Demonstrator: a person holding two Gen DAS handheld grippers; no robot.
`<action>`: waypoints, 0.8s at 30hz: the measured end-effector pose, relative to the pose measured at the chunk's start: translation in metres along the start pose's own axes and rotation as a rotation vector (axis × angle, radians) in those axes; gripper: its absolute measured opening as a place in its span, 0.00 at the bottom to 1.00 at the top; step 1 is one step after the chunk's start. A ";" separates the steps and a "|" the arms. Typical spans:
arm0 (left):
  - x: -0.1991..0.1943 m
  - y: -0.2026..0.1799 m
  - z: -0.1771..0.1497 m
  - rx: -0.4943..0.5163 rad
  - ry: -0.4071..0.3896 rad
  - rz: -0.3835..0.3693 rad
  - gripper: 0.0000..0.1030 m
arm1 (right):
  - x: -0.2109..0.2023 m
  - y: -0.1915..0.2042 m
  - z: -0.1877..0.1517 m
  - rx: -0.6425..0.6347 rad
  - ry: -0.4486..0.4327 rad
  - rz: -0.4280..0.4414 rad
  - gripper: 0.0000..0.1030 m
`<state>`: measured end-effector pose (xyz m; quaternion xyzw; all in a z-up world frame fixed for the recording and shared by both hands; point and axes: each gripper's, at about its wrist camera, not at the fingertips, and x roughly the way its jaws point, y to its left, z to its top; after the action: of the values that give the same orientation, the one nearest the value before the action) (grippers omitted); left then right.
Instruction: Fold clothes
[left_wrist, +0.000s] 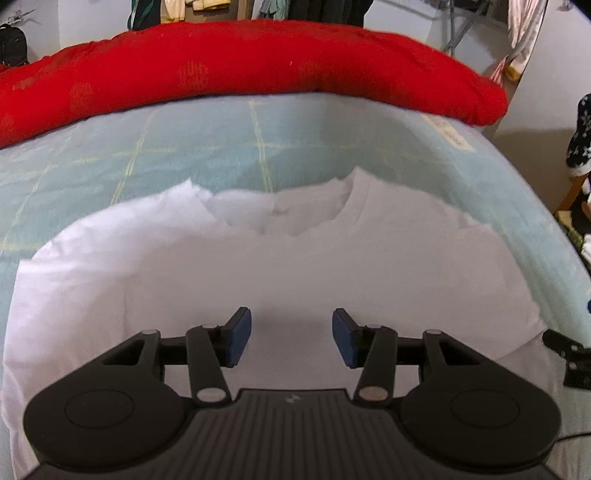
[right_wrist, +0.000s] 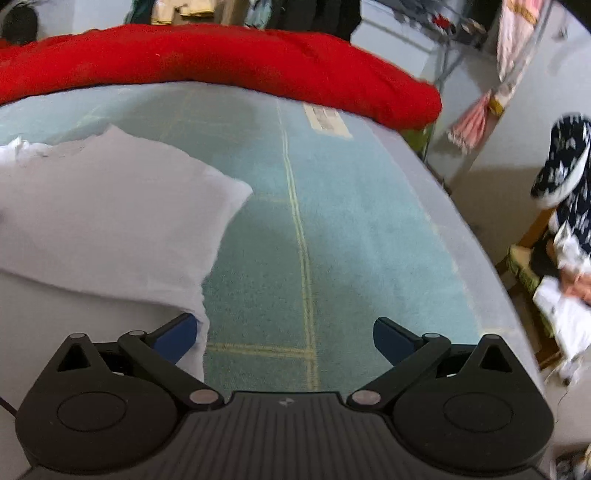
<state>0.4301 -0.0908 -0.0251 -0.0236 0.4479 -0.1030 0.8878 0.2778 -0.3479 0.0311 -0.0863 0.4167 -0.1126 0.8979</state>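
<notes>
While the white T-shirt (left_wrist: 258, 266) is lying spread across the lower half of the left wrist frame on the pale green bed (left_wrist: 229, 147), the left tool (left_wrist: 291, 338) is hovering over it, jaws spread, pinching nothing. Right tool (right_wrist: 284, 341) is gaping wide over bare bed; its left pad is possibly brushing the shirt edge. Red quilt (left_wrist: 240, 70) is sitting along the top.

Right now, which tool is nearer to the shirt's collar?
Left. The left tool hangs open over the middle of the white shirt, with the collar straight ahead. The right tool hangs open at the shirt's side edge, mostly over the blue bedsheet.
</notes>
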 end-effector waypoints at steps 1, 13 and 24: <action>-0.002 0.000 0.003 0.003 -0.009 -0.002 0.47 | -0.007 0.002 0.004 -0.004 -0.030 0.048 1.00; 0.009 -0.026 0.049 0.013 0.070 -0.212 0.47 | 0.028 0.034 0.019 0.008 0.029 0.443 1.00; 0.054 -0.130 0.104 0.203 0.257 -0.558 0.53 | 0.013 0.024 0.014 0.014 -0.041 0.562 1.00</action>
<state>0.5233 -0.2339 0.0122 -0.0435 0.5200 -0.3890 0.7592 0.2994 -0.3270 0.0246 0.0366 0.4054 0.1397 0.9027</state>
